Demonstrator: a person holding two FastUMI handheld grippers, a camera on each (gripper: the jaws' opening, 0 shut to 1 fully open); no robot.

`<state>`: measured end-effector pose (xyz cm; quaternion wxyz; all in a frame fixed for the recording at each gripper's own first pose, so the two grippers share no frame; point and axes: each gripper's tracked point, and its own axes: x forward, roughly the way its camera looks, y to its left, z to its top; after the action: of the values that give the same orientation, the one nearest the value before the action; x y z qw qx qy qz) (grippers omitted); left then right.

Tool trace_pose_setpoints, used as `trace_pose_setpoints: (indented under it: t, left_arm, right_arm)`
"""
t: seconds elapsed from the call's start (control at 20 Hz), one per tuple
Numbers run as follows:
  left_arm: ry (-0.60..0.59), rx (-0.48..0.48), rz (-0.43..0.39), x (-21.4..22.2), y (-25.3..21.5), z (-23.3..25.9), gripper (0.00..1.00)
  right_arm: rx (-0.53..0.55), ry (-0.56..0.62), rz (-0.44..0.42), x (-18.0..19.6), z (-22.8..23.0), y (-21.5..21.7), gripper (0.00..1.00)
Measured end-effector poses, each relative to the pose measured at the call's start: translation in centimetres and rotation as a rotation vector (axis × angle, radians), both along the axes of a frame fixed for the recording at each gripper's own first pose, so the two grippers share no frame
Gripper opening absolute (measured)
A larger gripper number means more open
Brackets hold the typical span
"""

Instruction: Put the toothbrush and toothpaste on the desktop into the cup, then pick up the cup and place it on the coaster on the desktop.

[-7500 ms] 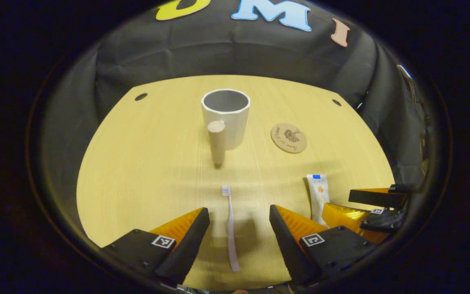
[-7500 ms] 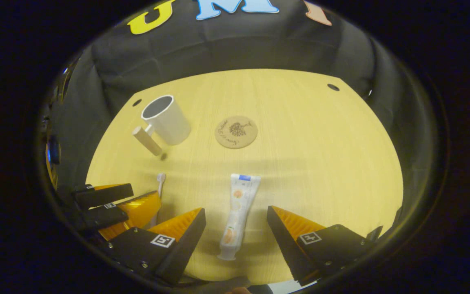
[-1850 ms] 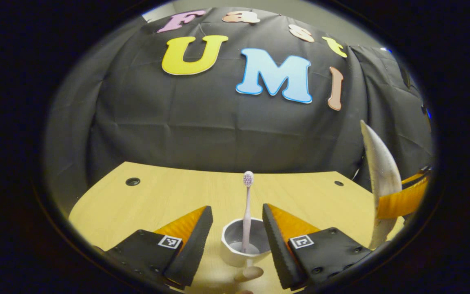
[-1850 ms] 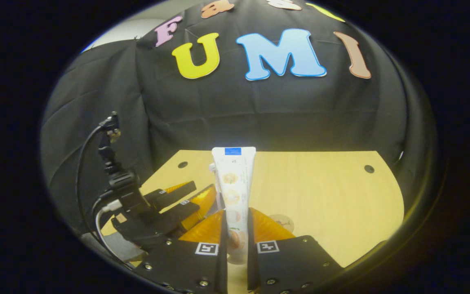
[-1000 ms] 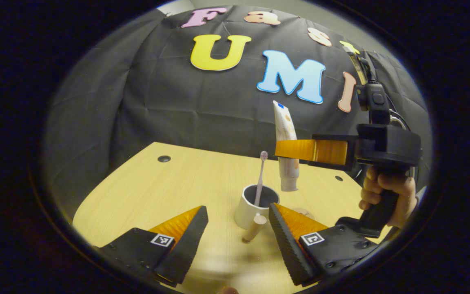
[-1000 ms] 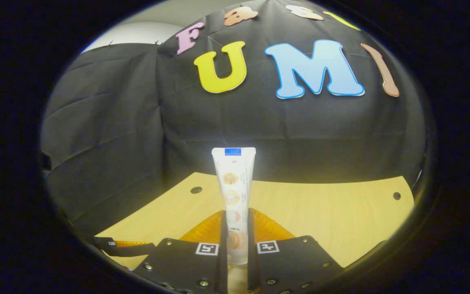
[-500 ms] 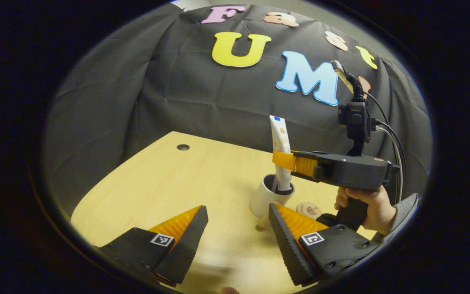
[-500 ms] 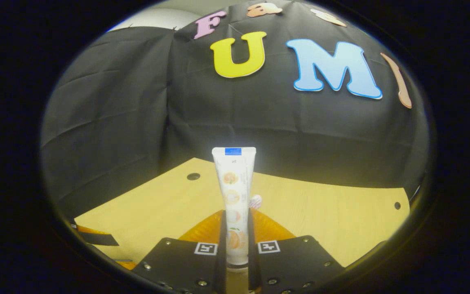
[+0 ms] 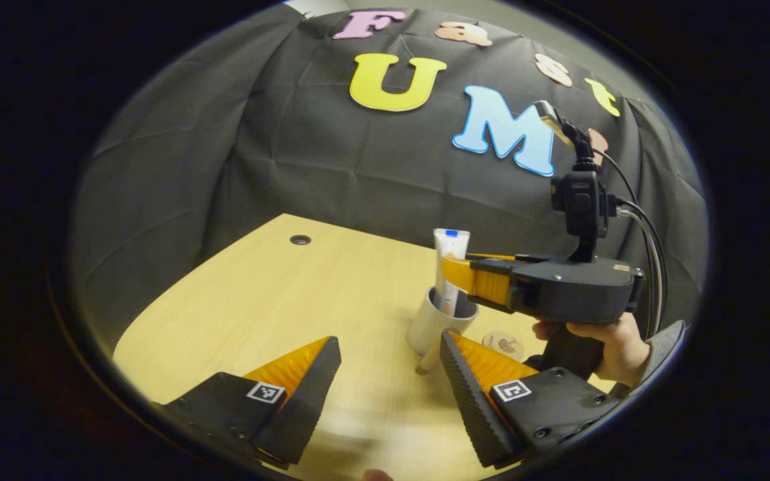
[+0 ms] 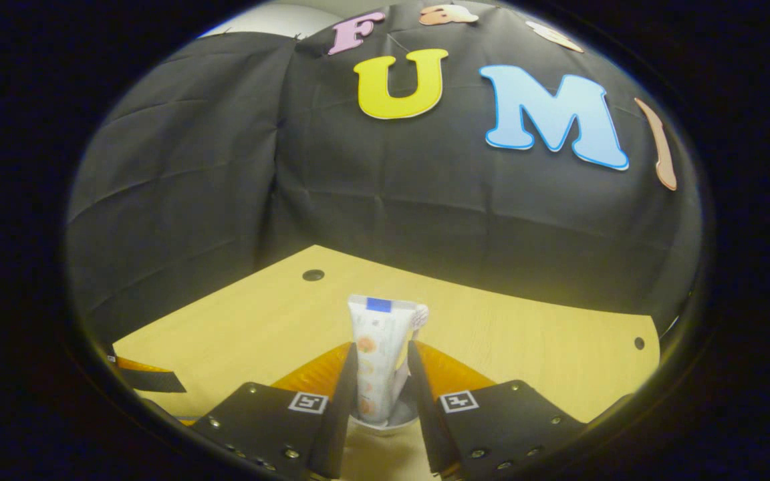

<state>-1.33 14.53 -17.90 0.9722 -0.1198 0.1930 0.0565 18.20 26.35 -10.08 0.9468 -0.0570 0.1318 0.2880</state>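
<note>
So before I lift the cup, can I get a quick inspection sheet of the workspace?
Surface: wooden table, bare, with a cable hole.
Job's things: toothpaste standing in the cup, cap down; toothbrush head beside it; coaster bare, right of the cup.
Clutter: nothing seen.
Grippers: left gripper open, holding nothing, short of the cup; right gripper over the cup, jaws slightly parted around the tube, held by a hand.
Cables: cables loop behind the right gripper, off the table.
Surroundings: black cloth wall.
</note>
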Motion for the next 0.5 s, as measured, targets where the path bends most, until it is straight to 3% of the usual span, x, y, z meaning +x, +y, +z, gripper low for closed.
trace_pose_setpoints:
  t: [0.05,0.1,0.2,0.35,0.4,0.5]
  left_arm:
    - [-0.001,-0.003,-0.002,0.1,0.1,-0.2,0.97]
    - [-0.001,-0.005,-0.003,0.2,0.0,-0.4,1.0]
    - [0.002,-0.003,-0.009,-0.7,-0.5,-0.3,0.97]
    - [0.008,0.004,-0.019,-0.1,-0.6,-0.5,0.94]
    - [0.011,0.006,-0.023,0.1,-0.7,-0.6,1.0]
    - [0.018,0.006,-0.036,0.6,-1.0,-0.7,1.0]
  right_arm:
    - [-0.004,-0.008,-0.003,-0.3,0.3,-0.3,0.49]
    - [-0.004,-0.014,-0.001,-0.3,0.6,-0.2,0.63]
    - [-0.004,-0.028,-0.006,-0.6,1.2,-0.7,0.78]
    - [0.012,-0.031,-0.024,-1.4,2.4,-1.9,0.78]
    - [0.021,-0.032,-0.033,-1.7,2.8,-2.5,0.78]
    - [0.03,-0.035,-0.052,-2.5,3.8,-3.8,0.78]
